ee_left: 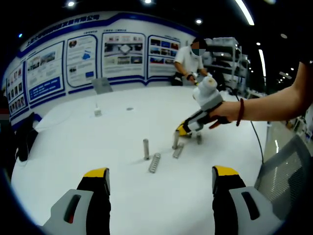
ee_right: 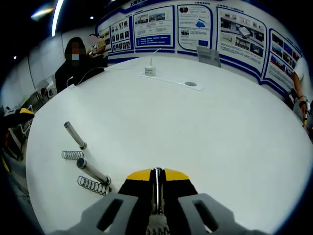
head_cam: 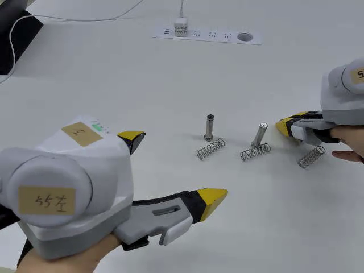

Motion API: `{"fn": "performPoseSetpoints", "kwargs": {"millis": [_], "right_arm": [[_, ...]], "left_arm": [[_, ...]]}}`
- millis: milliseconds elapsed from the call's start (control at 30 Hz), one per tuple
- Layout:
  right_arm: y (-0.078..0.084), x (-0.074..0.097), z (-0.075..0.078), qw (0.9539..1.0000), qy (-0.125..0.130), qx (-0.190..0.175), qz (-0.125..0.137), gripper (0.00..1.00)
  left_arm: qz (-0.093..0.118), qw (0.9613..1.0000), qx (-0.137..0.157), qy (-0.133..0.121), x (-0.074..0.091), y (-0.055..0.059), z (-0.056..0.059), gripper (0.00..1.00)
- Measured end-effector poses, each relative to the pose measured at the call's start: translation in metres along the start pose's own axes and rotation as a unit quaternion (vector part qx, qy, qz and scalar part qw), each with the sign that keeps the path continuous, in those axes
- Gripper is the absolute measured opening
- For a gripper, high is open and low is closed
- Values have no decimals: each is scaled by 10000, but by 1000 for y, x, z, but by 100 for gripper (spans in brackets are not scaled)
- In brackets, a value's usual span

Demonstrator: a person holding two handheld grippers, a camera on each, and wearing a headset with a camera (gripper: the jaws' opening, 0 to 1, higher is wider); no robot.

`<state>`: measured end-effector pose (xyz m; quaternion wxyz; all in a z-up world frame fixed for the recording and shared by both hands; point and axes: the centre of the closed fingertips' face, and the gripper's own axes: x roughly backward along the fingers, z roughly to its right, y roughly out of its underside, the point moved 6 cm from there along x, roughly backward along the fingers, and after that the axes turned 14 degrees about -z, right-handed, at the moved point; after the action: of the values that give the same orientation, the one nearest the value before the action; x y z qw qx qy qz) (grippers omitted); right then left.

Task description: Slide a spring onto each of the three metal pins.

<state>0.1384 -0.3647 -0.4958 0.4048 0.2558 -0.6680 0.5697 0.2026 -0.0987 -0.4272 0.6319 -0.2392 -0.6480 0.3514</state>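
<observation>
White desk (head_cam: 170,74), matte and bare apart from a power strip (head_cam: 207,34) at the far edge.

Left claw (head_cam: 173,166): near left, jaws spread wide, holding nothing. Its own view confirms the gap (ee_left: 160,178).

Right claw (head_cam: 287,126): far right, low to the desk. Its jaws are closed (ee_right: 156,174) on a thin metal rod, judged to be the third pin (ee_right: 156,188).

Pins: the left pin (head_cam: 209,126) stands upright at desk centre. The middle pin (head_cam: 260,134), to its right, appears to lean. Both are short, polished steel, with a flanged base.

Springs: three open-coil wire springs, all lying on their sides, none on a pin.
- The left spring (head_cam: 210,149) lies just near of the left pin.
- The middle spring (head_cam: 255,152) lies at the middle pin's foot.
- The right spring (head_cam: 311,157) lies just near of the right claw.

Handling, as judged: the springs are very light, prone to roll, and will squash or kink under a hard pinch. Take one lightly across the coils at mid-length, leaving an end free to thread. The pins are stiff and smooth, and liable to tip if nudged.
</observation>
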Motion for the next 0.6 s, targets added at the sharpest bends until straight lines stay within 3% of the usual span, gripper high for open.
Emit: {"fn": "performPoseSetpoints", "kwargs": {"millis": [500,600], "right_arm": [[-2,30,2,9998,18,-71,201,9],[-1,36,0,9997,19,-56,227,9]], "left_arm": [[146,9999,-12,82,2,-11,3,85],[210,9996,142,160,3,-13,4,85]]}}
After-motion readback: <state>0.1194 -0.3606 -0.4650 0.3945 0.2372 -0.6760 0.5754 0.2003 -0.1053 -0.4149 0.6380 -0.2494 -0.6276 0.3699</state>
